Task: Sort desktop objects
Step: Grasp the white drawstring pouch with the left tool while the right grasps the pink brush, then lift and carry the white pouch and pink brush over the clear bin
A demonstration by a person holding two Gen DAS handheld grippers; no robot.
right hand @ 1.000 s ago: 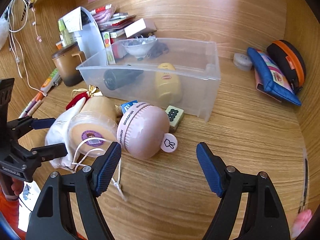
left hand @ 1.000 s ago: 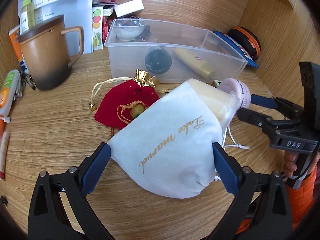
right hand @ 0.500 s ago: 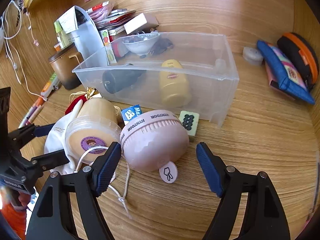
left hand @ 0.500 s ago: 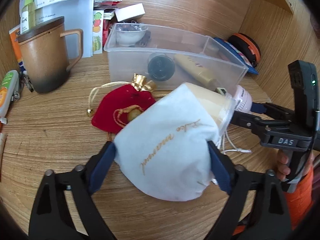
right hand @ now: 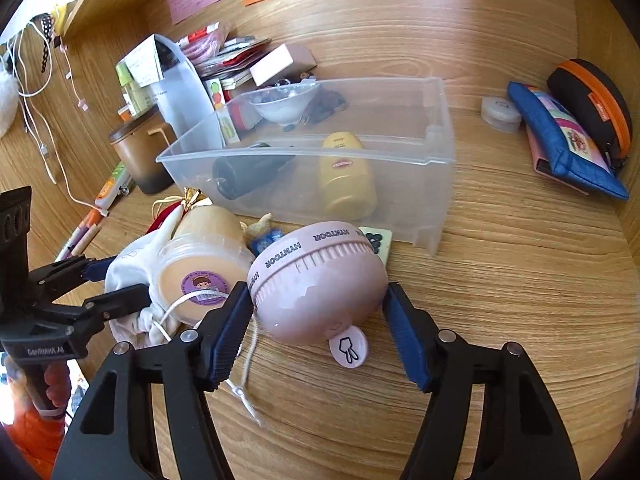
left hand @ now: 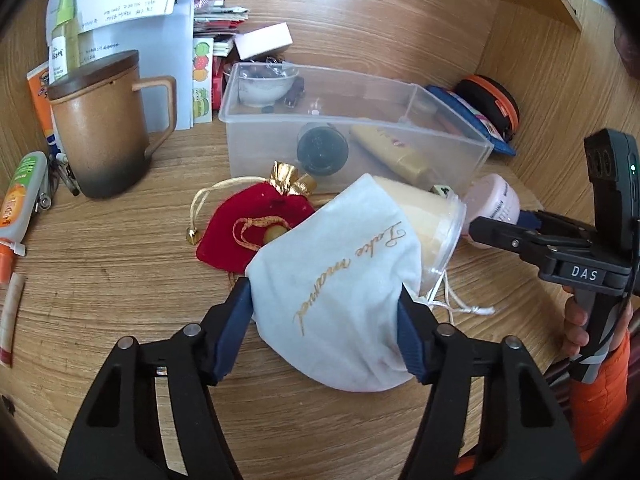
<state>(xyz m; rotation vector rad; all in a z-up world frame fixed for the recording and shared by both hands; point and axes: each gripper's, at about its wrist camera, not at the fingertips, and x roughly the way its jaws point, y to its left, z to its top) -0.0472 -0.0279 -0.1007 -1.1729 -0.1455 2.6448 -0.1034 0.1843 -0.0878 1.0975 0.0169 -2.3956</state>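
Our left tool [left hand: 324, 332] is closing on the pouch [left hand: 336, 280] lying on the counter [left hand: 120, 264]; the jar [left hand: 424, 216] could slide out. Our right tool [right hand: 316, 332] is closing around the pink timer [right hand: 316, 284], whose rounded shell may squirt free.

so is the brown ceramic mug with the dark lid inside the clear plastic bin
No, the brown ceramic mug stands on the wooden desk to the left of the clear plastic bin, outside it.
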